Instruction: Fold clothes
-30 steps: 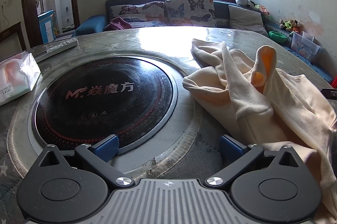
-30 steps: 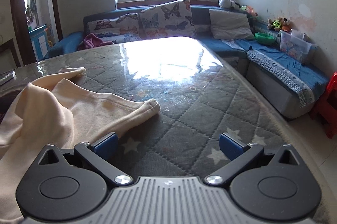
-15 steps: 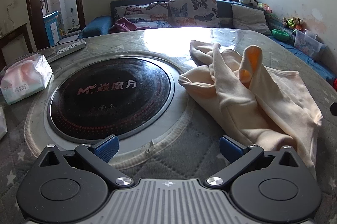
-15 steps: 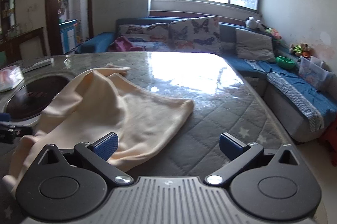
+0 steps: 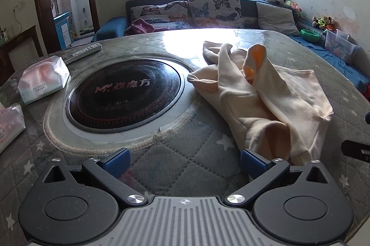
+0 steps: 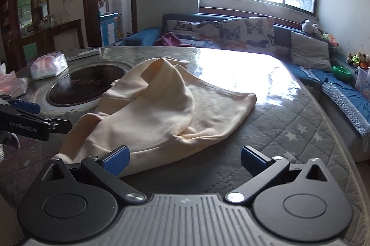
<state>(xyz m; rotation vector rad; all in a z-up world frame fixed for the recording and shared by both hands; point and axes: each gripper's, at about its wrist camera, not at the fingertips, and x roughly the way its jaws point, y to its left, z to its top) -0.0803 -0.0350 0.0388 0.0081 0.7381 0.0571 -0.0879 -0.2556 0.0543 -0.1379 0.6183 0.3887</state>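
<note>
A crumpled cream garment (image 5: 266, 93) lies in a heap on the quilted table cover, right of the black cooktop. It also shows in the right wrist view (image 6: 161, 112), spread toward the table's right side. My left gripper (image 5: 185, 162) is open and empty, above the table just short of the garment's near edge. My right gripper (image 6: 185, 159) is open and empty, over the garment's near hem. The left gripper's side shows at the left of the right wrist view (image 6: 27, 121).
A round black induction cooktop (image 5: 122, 93) is set in the table. Tissue packs (image 5: 44, 82) and a remote (image 5: 83, 52) lie at the left. A blue sofa with butterfly cushions (image 5: 208, 10) stands behind the table. The table's edge (image 6: 335, 135) drops off at the right.
Both grippers have pulled back and risen from the garment, so more of the table and cloth shows. The right wrist view has turned left. The garment lies let go.
</note>
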